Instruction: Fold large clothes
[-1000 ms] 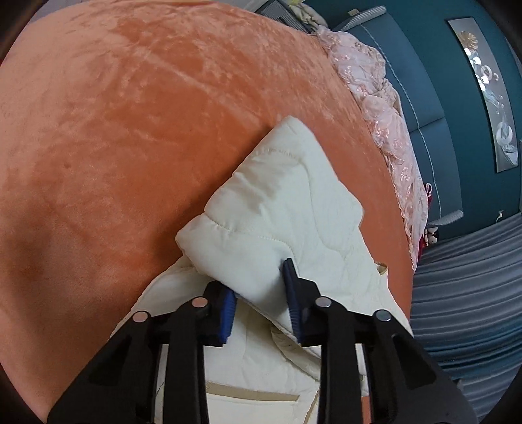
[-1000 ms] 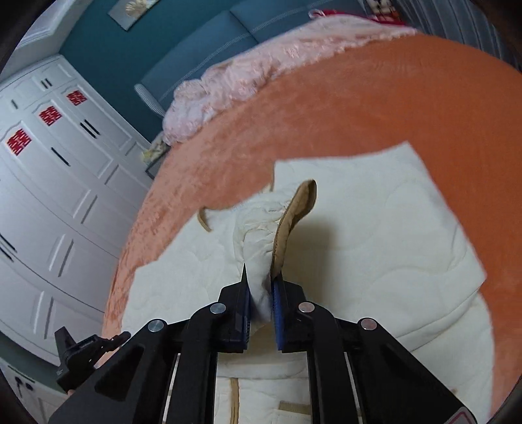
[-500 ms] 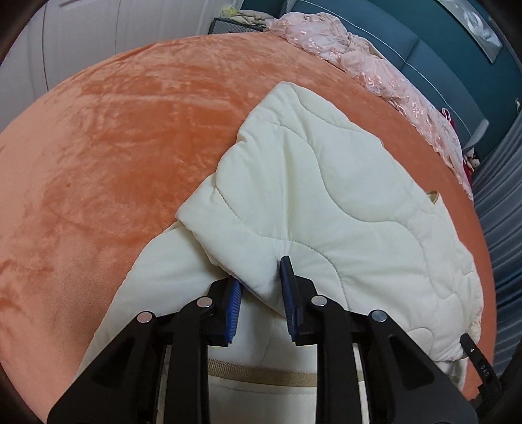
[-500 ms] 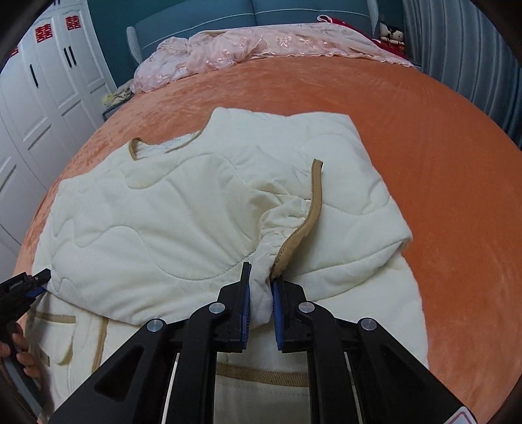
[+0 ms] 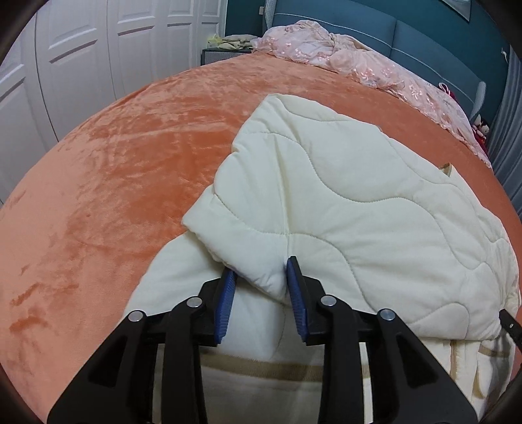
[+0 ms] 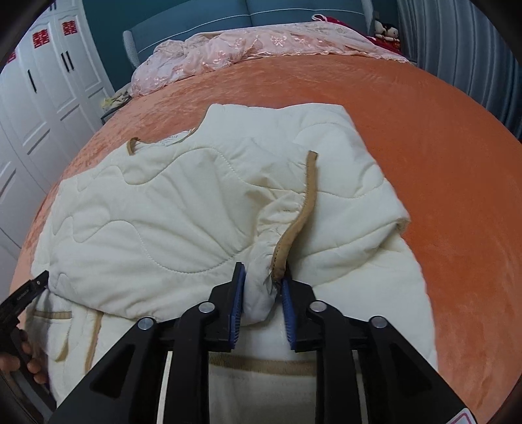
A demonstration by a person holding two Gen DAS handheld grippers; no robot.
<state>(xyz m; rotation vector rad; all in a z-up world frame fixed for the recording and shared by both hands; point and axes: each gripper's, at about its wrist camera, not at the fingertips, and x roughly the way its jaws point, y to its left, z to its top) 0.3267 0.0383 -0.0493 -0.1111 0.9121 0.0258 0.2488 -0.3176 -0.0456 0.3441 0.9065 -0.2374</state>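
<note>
A cream quilted jacket (image 6: 182,225) is laid folded on an orange velvet bedspread (image 6: 424,137), directly ahead of both grippers.

The upper half of the jacket is doubled back over its lower half, and the folded edge lies just in front of the fingers. A fabric corner sits between the parted blue pads of the left gripper (image 5: 261,293); a gap is seen on either side, so the jaws are spread rather than clamped. A bunched fold beside the tan trim strip (image 6: 306,202) is seen between the pads of the right gripper (image 6: 261,293), which stand apart with the cloth loosely touching them. A tan-edged pocket (image 6: 58,329) is seen low to the left of the right gripper; what it holds cannot be told. Beyond the jacket, a pink lace bedding heap (image 6: 248,45) is piled against a teal headboard (image 6: 293,13), with white wardrobe doors (image 5: 84,58) far left.
</note>
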